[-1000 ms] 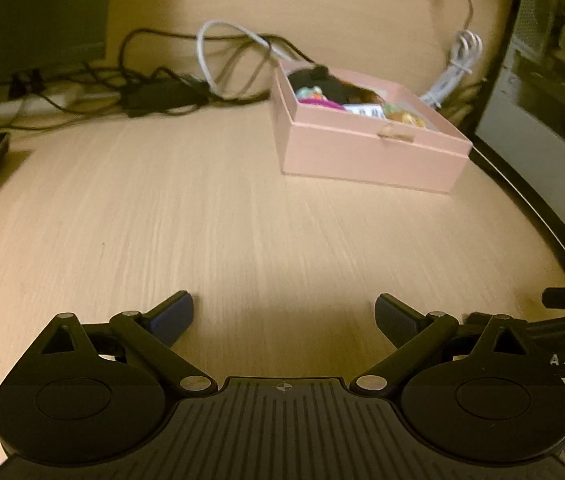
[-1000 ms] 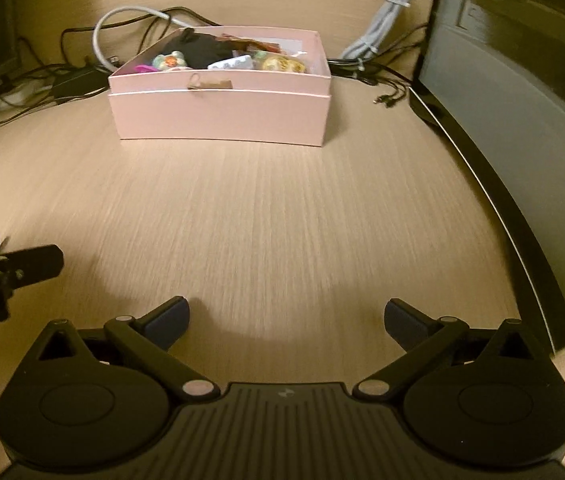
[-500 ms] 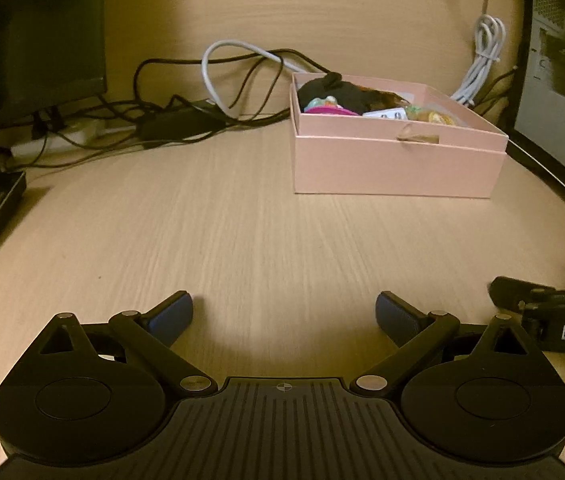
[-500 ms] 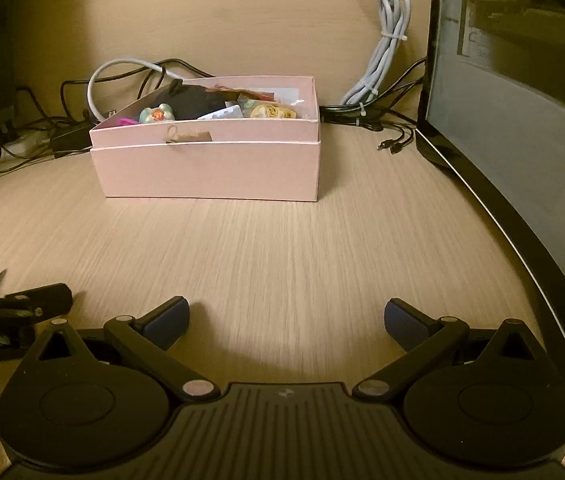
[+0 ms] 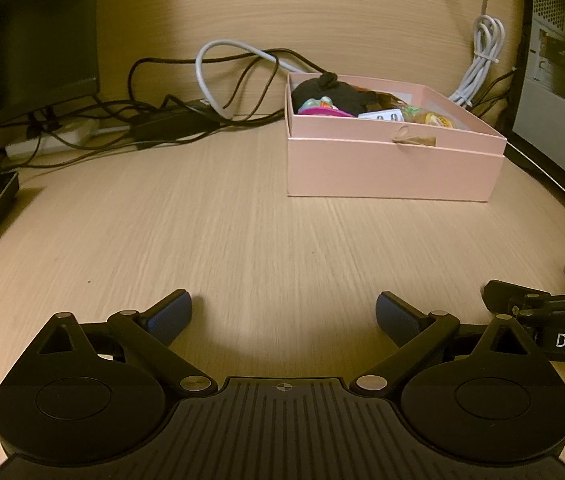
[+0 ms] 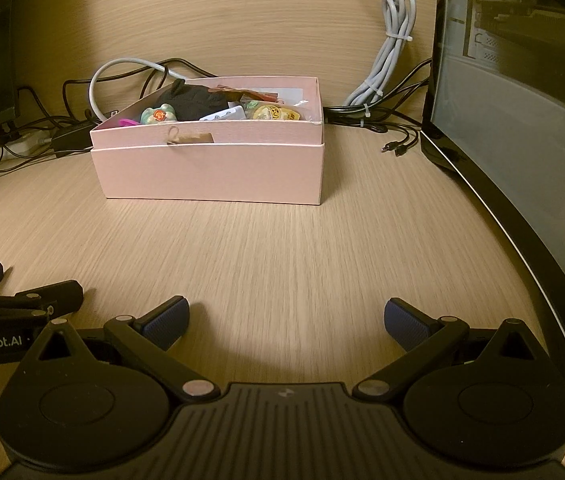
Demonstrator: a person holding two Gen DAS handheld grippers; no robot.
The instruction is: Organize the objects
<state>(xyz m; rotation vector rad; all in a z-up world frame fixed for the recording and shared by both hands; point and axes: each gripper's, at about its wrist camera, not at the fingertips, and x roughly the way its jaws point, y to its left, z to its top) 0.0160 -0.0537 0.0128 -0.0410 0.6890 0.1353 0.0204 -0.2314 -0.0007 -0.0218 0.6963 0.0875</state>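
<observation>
In the left wrist view, the left gripper (image 5: 284, 314) is seen low over the wooden desk (image 5: 242, 232), its jaws spread wide with nothing between them. A pink box (image 5: 392, 160) stands well ahead and to the right, its lid off, with small things heaped inside: a dark cloth item (image 5: 330, 90), a green and pink toy (image 5: 318, 105), a white card (image 5: 380, 115) and a yellow packet (image 5: 434, 119). No loose object is seen on the bare desk in front of it. Cables (image 5: 186, 120) lie behind the box.

In the right wrist view, the right gripper (image 6: 286, 322) is likewise held wide open and empty, and the box (image 6: 210, 168) is seen straight ahead, near a computer case (image 6: 522, 128). With everything gathered in the box and both grippers empty, the sorting is judged to be nearly or fully done; whether a lid is left to fit cannot be told.
</observation>
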